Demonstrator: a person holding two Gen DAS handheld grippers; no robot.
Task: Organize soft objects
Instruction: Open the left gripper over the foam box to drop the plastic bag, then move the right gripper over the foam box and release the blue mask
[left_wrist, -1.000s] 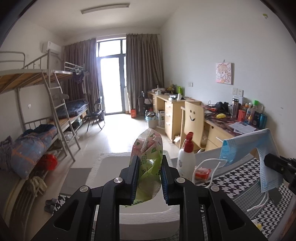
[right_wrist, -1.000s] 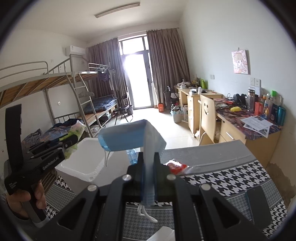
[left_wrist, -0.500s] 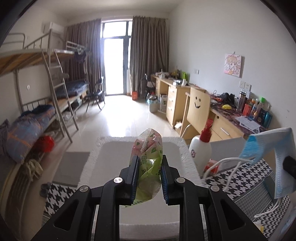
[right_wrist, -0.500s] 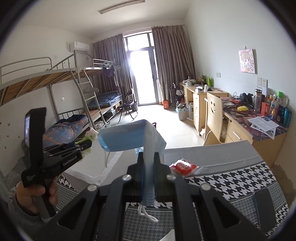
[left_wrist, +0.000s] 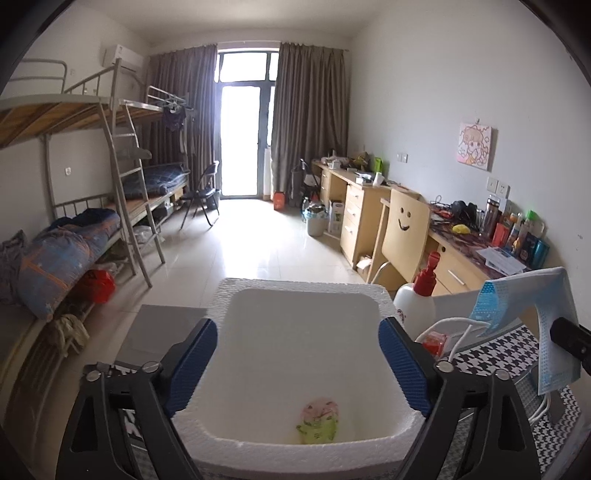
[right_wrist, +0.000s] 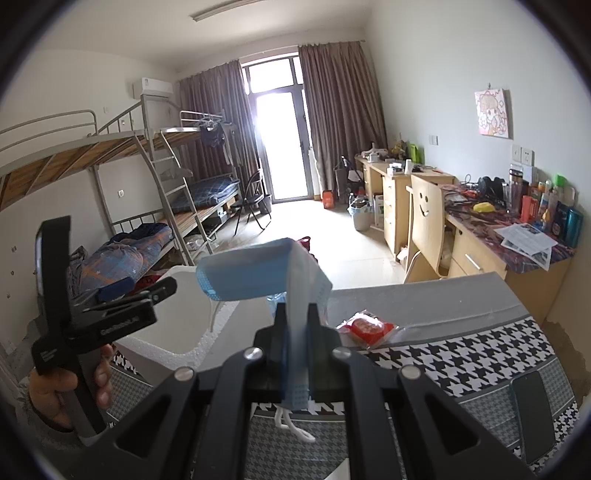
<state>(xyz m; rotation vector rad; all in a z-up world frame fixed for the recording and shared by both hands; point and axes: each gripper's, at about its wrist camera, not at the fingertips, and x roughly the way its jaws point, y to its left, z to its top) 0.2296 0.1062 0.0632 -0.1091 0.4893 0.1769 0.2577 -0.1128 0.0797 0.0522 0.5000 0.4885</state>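
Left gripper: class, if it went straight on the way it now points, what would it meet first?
Probably the inside of the white foam box: the left gripper, jaws just opened, points down into it, above the dropped snack packet.

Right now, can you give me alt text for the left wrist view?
The left gripper hangs open over a white foam box, its jaws just opened, with a green-and-pink packet lying inside. At right, a blue face mask hangs above the houndstooth cloth.

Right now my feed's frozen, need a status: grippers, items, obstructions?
Left gripper just opened, empty. Snack packet in foam box. Right gripper shut on face mask. Nothing blocking.
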